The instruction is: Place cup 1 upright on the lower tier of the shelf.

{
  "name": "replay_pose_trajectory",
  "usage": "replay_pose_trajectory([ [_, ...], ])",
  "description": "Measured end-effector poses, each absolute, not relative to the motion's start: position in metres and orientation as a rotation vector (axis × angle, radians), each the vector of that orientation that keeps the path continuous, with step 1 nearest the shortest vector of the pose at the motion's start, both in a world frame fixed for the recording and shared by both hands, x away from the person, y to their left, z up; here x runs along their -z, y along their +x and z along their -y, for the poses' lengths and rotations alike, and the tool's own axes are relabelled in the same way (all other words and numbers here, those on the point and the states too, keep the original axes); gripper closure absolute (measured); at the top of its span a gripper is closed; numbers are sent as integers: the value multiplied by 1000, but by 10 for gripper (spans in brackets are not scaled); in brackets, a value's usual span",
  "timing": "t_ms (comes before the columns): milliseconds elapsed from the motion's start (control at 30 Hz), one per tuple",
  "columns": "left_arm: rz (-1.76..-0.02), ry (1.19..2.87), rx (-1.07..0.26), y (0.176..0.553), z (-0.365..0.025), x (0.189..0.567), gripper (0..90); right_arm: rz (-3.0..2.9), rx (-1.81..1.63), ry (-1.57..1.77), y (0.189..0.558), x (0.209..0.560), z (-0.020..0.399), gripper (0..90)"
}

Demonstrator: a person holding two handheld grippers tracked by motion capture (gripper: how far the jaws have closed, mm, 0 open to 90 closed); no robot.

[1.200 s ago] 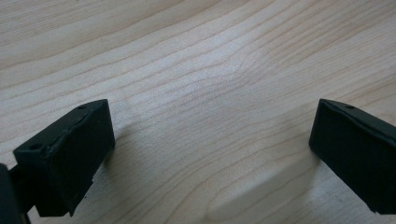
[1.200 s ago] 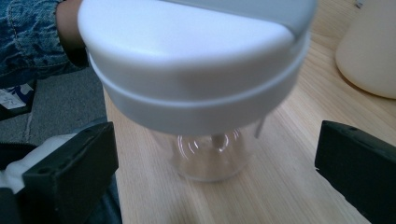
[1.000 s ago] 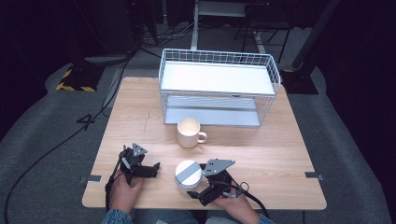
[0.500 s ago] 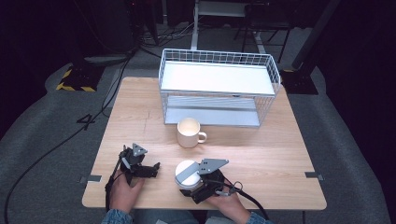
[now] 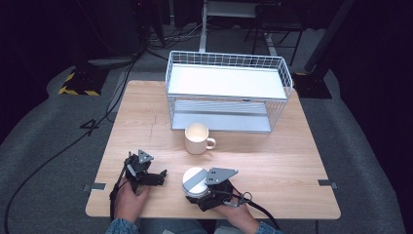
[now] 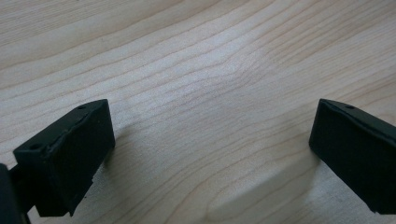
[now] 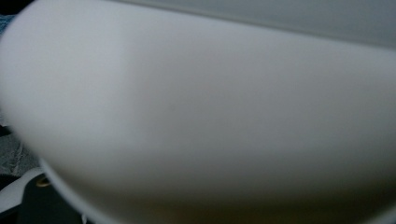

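A white cup (image 5: 193,178) stands near the table's front edge, and its blurred white wall (image 7: 196,116) sits right up against the right gripper view. My right gripper (image 5: 201,190) is pressed against the cup's right side with its grey plate over the rim. Its jaws have just been closing on the cup, and the plate hides the contact. My left gripper (image 5: 159,177) rests low at the front left, its jaws wide apart. It is open (image 6: 210,149) over bare wood with nothing between the jaws.
A cream mug (image 5: 197,138) with its handle to the right stands mid-table. Behind it is a white wire basket shelf (image 5: 229,59) with two levels. The wooden table (image 5: 282,161) has dark floor and cables around it.
My right gripper has shifted a little to the left, up against the white cup. The left gripper and the cream mug have not moved.
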State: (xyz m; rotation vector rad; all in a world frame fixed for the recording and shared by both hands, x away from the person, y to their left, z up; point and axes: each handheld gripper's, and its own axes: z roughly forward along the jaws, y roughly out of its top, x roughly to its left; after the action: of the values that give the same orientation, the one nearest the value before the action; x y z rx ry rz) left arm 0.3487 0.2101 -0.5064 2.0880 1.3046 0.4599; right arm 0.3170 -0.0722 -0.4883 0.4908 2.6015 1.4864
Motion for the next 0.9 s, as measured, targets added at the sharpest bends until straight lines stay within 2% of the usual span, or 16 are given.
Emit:
replay_pose_trajectory([
  [500,-1305,2088,-460,349,-210,506,6,-2589,-1504,503,321,481,78,186],
  [900,-1305,2088,-460,349,-210,506,6,-2521,-1509,521,335,450,98,187],
])
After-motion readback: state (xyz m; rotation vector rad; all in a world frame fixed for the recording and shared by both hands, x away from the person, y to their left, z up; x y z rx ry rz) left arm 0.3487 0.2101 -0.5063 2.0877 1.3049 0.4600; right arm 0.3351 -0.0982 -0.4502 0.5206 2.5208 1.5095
